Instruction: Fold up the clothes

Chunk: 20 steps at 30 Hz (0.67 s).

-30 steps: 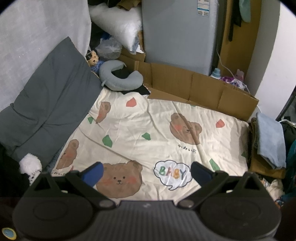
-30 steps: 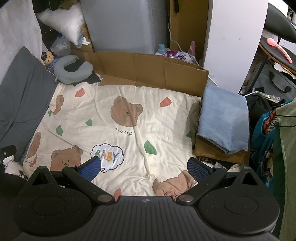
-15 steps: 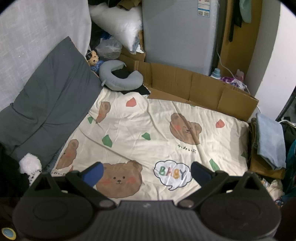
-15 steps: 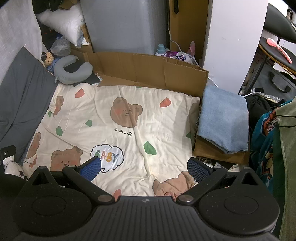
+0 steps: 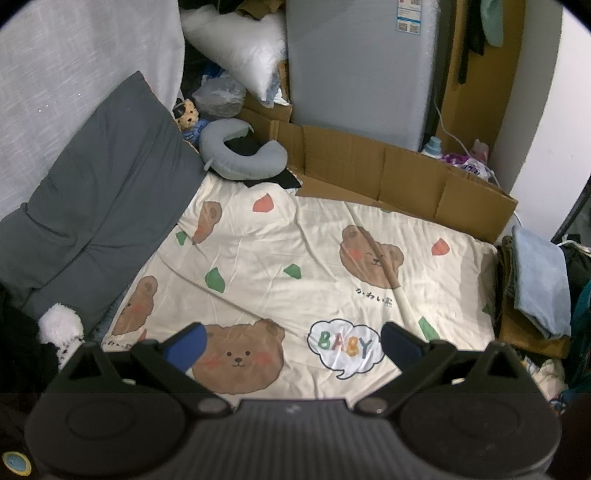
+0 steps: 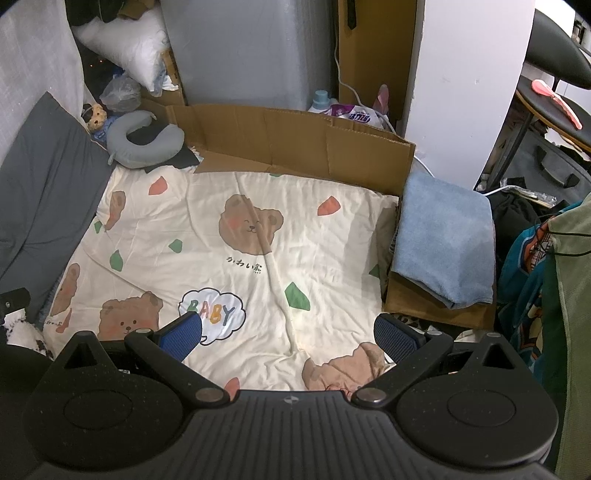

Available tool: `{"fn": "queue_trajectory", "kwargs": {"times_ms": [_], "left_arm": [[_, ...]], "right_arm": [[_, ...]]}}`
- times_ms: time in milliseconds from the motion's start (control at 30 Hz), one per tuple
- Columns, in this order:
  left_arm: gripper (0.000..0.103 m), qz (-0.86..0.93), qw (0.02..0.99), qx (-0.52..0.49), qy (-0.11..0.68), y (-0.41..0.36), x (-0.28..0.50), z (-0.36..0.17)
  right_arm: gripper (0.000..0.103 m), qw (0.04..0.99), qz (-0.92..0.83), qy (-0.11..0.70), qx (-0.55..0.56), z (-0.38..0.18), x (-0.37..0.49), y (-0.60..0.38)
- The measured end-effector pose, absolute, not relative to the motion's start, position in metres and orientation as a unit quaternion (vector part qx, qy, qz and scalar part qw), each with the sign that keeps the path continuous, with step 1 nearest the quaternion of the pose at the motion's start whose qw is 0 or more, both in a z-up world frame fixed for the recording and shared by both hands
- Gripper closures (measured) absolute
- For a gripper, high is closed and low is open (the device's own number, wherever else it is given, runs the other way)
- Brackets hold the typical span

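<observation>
One bear-print sheet (image 6: 258, 266), one neck pillow (image 6: 144, 144) at 11 o'clock, one blue folded towel (image 6: 443, 243) at 3 o'clock, two grippers (image 5: 291, 343) (image 6: 288, 332).

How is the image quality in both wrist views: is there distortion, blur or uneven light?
Left wrist view: strong fisheye bending, dark corners, the bear sheet sharp and evenly lit. Right wrist view: same bending, the white wall bright, the sheet clear, the chair area at far right dimmer.

Cut off at 3 o'clock by the frame edge: green garment (image 6: 574, 295). Partly hidden under folded blue cloth (image 6: 445, 240): brown pile (image 6: 432, 308). Too small to read: fridge label (image 5: 410, 14).
</observation>
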<state>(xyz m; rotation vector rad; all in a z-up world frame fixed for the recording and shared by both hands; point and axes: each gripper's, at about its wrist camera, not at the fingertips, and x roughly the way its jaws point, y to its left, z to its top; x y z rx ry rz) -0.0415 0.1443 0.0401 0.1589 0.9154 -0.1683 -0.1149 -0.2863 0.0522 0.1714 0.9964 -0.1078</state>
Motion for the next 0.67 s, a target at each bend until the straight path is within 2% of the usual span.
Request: {"fn": "queue_trajectory", "kwargs": {"times_ms": [667], "left_arm": [[0.001,-0.073,0.892,0.083,0.438,0.1416,-0.0456,0.0401]], "right_arm": [[0.001,0.879,-0.057,0.467,0.080,0.0541,-0.1186,-0.2871]]}}
